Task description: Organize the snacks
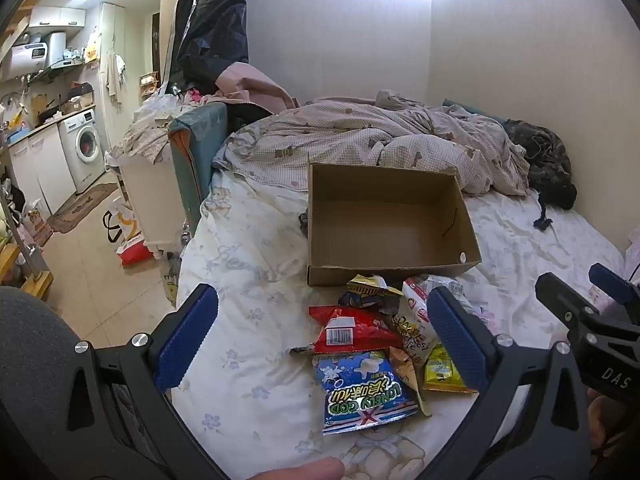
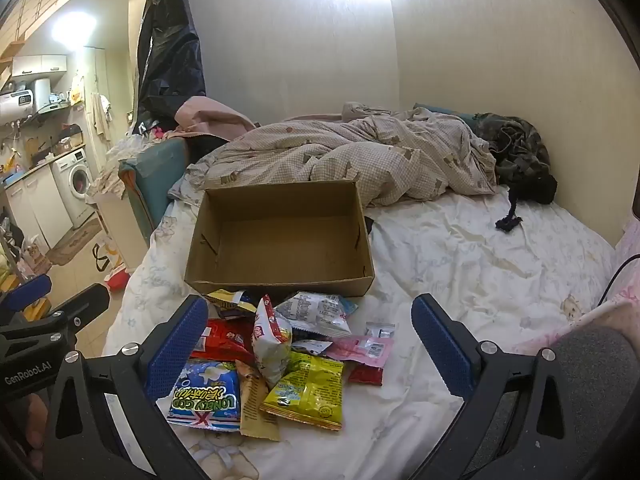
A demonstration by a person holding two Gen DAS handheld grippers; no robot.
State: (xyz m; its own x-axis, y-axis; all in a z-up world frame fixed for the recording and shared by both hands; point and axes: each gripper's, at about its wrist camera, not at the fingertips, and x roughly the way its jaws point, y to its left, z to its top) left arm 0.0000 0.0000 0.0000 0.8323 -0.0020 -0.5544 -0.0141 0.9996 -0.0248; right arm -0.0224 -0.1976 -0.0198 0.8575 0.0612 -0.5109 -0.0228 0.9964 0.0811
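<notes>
An empty cardboard box (image 1: 384, 220) (image 2: 280, 236) lies open on the bed. Just in front of it sits a heap of snack packets: a blue "Lonely God" bag (image 1: 362, 392) (image 2: 206, 396), a red packet (image 1: 352, 330) (image 2: 224, 340), a yellow packet (image 2: 308, 390) (image 1: 440, 368), a white puffed bag (image 2: 272, 340) and a pink sachet (image 2: 364, 350). My left gripper (image 1: 320, 340) is open above the heap, nothing between its blue pads. My right gripper (image 2: 308, 340) is open too, hovering over the same heap. Each gripper shows at the edge of the other's view.
A rumpled checked duvet (image 1: 360, 140) (image 2: 340, 156) and dark clothing (image 1: 548, 164) lie behind the box. The bed's left edge drops to a tiled floor (image 1: 88, 264) with bags. A washing machine (image 1: 86, 148) stands far left. Walls close in behind and on the right.
</notes>
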